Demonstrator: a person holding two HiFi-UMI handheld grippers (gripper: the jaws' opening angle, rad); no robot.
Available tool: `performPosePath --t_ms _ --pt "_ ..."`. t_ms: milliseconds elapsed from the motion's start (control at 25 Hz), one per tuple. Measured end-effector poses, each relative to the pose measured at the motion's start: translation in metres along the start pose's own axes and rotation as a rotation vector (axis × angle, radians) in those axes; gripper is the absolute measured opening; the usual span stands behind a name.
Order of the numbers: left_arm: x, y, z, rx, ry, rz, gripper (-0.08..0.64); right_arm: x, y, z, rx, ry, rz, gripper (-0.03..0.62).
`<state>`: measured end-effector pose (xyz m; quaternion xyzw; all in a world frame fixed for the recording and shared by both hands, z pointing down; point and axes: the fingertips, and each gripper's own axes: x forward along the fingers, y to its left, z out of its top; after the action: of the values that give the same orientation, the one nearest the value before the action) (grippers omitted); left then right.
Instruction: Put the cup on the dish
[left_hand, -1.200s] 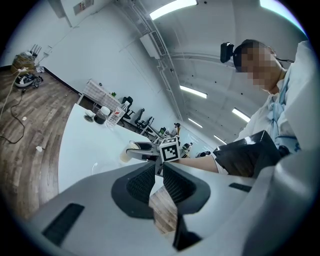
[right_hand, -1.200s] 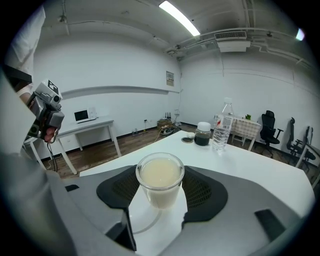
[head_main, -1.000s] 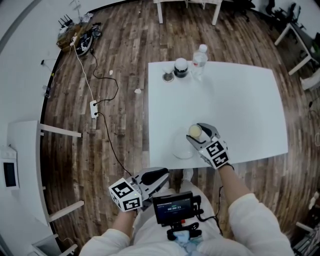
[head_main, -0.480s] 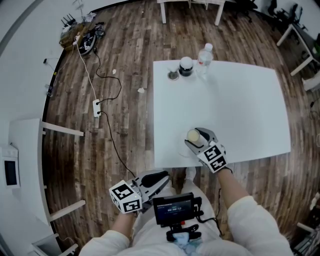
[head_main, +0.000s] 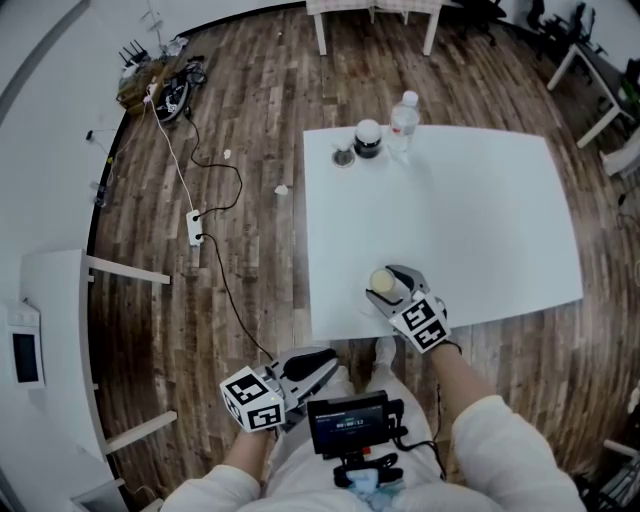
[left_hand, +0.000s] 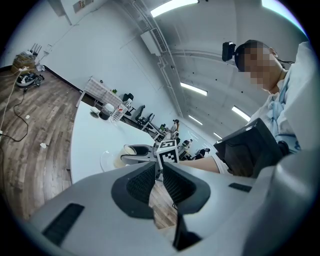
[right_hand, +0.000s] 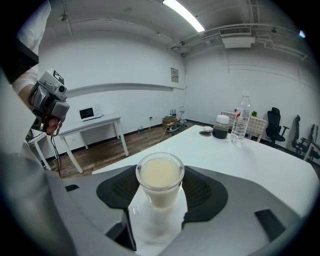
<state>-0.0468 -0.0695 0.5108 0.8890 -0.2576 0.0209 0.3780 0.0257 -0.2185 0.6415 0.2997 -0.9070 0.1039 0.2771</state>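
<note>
Here, late stage of placement. The R. gripper is clenched on the cup, a clear glass w/ pale milky liquid. Its pads press the cup's sides and the cup is upright. The cup is directly over the dish, a clear plate near the front edge of the white table. The dish shows between the jaws beneath the cup base. Whether the base touches the dish or hangs just above it: cannot tell from any view. The L. gripper has jaws together on nothing and is off the table near the person's lap, w/ no part in the job. Done, by judgement: grasp and alignment over the dish. Left to do: settle the cup if not yet down, let go, then draw the R. gripper clear w/o tipping the liquid.
</note>
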Motion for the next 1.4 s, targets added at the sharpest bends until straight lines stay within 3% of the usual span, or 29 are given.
performPosePath --t_ms 840,1400 --pt "0.002 -0.003 -0.002 0.006 0.015 -0.01 0.04 0.006 0.002 -0.011 0.012 0.003 -0.018 0.282" --pt "0.007 -0.004 0.001 0.008 0.015 -0.023 0.04 0.006 0.007 -0.012 -0.005 -0.007 0.014 0.296"
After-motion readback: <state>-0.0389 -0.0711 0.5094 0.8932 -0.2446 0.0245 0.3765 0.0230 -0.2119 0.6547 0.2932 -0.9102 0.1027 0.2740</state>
